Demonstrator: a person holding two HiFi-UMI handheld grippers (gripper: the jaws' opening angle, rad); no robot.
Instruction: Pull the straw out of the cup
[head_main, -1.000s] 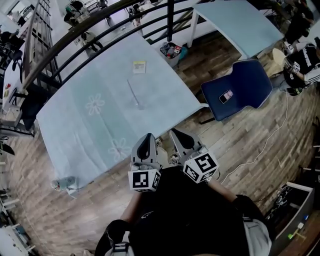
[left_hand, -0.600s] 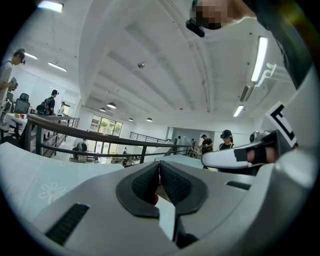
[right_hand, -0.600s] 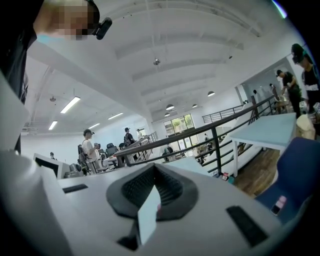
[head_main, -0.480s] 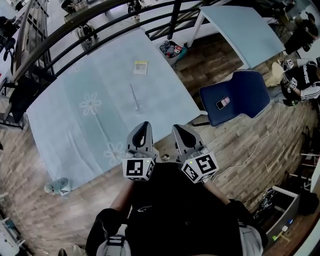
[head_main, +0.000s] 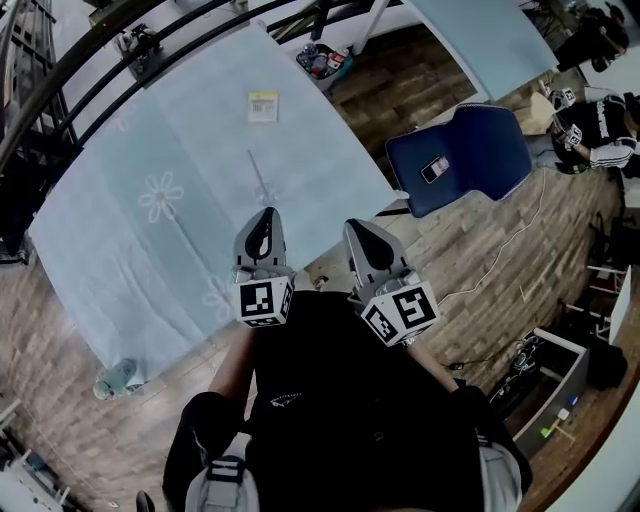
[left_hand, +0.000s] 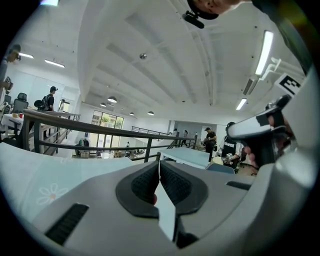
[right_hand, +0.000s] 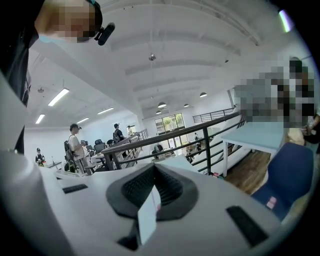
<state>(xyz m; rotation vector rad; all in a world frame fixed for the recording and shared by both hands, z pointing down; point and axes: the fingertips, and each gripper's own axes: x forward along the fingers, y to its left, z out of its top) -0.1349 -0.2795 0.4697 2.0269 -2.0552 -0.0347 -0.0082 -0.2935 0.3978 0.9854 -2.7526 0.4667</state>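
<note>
The pale blue tabletop (head_main: 130, 250), printed with faint flowers, fills the upper left of the head view and is set at a slant. Below it is the person's dark-clothed torso (head_main: 340, 400). A blue chair (head_main: 470, 165) stands on the wood floor off the tabletop's right corner.

The left gripper (head_main: 263, 218) and the right gripper (head_main: 357, 232) are held side by side, close in front of the torso. The left one's tip shows over the tabletop's near edge. The right one's tip shows over the floor just past that edge.

In the left gripper view the jaws (left_hand: 159, 167) are pressed together with nothing between the ribbed pads. In the right gripper view the jaws (right_hand: 152, 174) are likewise together and empty.

A small bin (head_main: 322, 62) of mixed items sits on the floor off the tabletop's far right edge. A pale bundle (head_main: 118, 378) lies on the floor by the near left corner.

A yellow card (head_main: 263, 105) lies on the tabletop towards the far corner. The straw (head_main: 260, 175) lies flat about midway between that card and the near edge, well apart from both grippers. Whether a cup sits at its near end cannot be told. A phone (head_main: 434, 169) rests on the chair seat.
</note>
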